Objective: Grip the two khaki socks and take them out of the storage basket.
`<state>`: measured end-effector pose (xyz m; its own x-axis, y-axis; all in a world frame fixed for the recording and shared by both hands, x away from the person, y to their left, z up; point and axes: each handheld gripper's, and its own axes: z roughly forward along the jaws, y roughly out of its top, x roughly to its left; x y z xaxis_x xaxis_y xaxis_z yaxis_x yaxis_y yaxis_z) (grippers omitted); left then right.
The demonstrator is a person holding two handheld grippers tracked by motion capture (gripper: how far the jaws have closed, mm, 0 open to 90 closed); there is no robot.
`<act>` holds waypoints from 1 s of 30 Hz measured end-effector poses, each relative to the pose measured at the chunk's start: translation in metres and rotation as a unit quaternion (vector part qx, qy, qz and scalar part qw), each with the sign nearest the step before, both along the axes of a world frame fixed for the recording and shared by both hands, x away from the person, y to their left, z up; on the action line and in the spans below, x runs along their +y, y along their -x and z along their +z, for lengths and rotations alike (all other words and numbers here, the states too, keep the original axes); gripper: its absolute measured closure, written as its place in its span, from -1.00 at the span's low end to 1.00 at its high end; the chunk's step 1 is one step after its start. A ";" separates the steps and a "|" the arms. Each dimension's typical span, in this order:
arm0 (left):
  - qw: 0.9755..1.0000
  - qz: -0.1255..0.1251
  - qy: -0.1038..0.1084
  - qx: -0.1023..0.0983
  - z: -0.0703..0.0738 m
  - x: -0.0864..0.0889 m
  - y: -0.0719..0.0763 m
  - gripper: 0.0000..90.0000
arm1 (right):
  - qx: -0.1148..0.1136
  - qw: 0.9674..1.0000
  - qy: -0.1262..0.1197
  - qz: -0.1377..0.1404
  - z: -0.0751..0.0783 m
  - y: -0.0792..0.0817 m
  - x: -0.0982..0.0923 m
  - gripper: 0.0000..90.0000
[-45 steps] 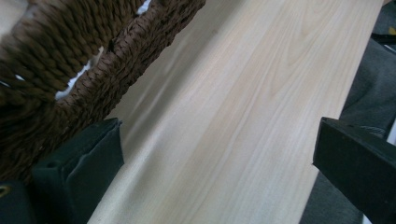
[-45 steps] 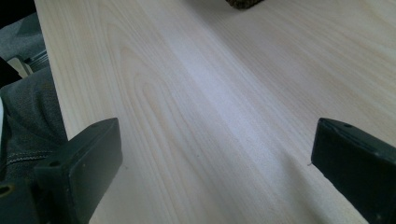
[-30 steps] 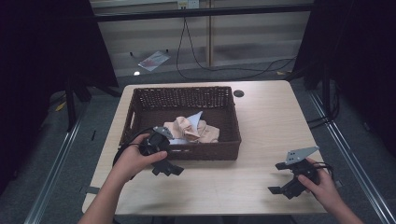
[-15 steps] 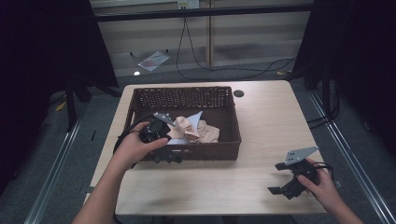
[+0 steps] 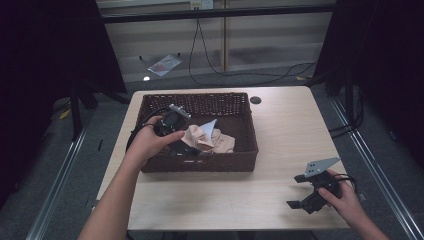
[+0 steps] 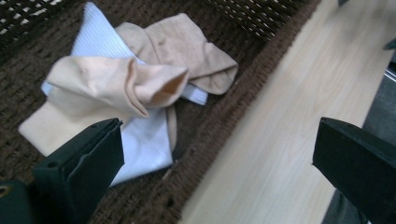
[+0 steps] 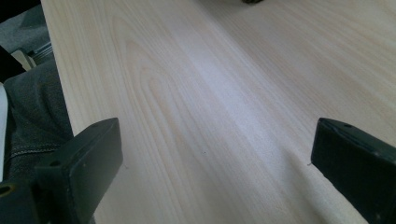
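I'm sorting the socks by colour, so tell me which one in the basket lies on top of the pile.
The rolled peach sock with its open cuff lies on top, crossing the white sock beneath it; the flatter tan sock lies behind, toward the basket wall.

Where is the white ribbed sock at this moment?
In the left gripper view, the white ribbed sock lies inside the dark brown wicker basket, under the beige socks.

A dark-brown woven basket (image 5: 200, 165) holds tan socks (image 6: 116, 84) and a white sock (image 6: 140, 149) on a pale wood-grain table (image 5: 280, 135).
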<state>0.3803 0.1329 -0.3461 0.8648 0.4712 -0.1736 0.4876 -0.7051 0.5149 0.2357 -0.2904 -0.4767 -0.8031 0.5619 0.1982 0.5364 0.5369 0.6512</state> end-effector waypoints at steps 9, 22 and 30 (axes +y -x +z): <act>0.999 0.035 -0.020 -0.001 -0.007 -0.004 -0.021 -0.97 | 0.001 1.000 -0.001 0.002 -0.001 0.000 0.001 -0.95; 0.994 0.098 -0.041 -0.008 -0.024 -0.007 -0.049 -0.90 | 0.000 1.000 0.000 0.003 0.000 0.000 0.000 -0.95; 0.992 0.111 -0.046 -0.024 -0.035 -0.008 -0.059 -0.65 | 0.000 1.000 -0.002 0.003 0.000 0.000 0.000 -0.95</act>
<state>0.4390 0.1249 -0.3807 0.7441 0.6631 -0.0819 0.6128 -0.6284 0.4791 0.2361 -0.2903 -0.4766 -0.8067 0.5556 0.2014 0.5334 0.5377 0.6530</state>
